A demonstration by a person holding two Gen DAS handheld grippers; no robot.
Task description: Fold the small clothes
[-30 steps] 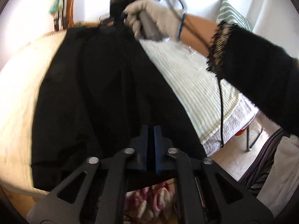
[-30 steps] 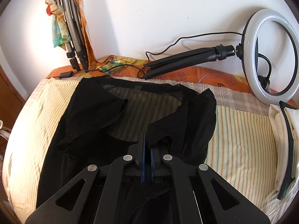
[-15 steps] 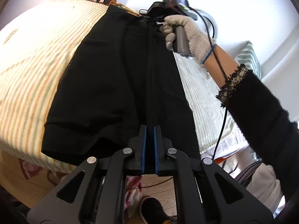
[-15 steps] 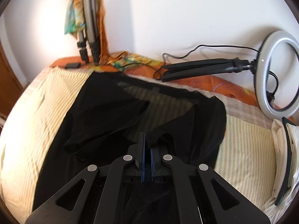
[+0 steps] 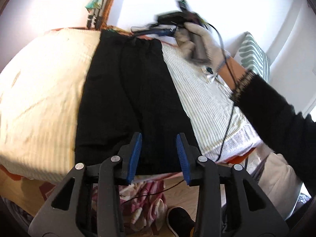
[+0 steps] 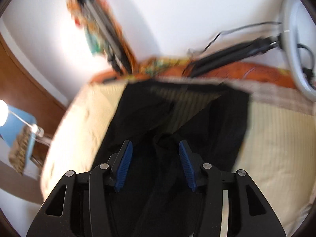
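A black garment [image 5: 134,90] lies folded lengthwise on the striped bed cover [image 5: 39,98]. In the left wrist view my left gripper [image 5: 159,152] is open above the garment's near hem, holding nothing. The right gripper [image 5: 173,24] shows there at the garment's far end, held by a gloved hand [image 5: 199,41], blurred by motion. In the right wrist view my right gripper [image 6: 156,165] is open over the black garment [image 6: 197,128], with loose cloth bunched between the fingers but not clamped.
A ring light [image 6: 294,49] on a black arm [image 6: 233,55] stands at the bed's far side by the wall. A tripod [image 6: 106,39] leans at the far left. A striped pillow [image 5: 254,57] lies at the right. Clothes [image 5: 146,201] and a shoe [image 5: 179,219] lie on the floor below.
Both grippers have opened and let go of the black garment, which now lies flat on the bed. The right gripper has lifted and swung away, blurring its view.
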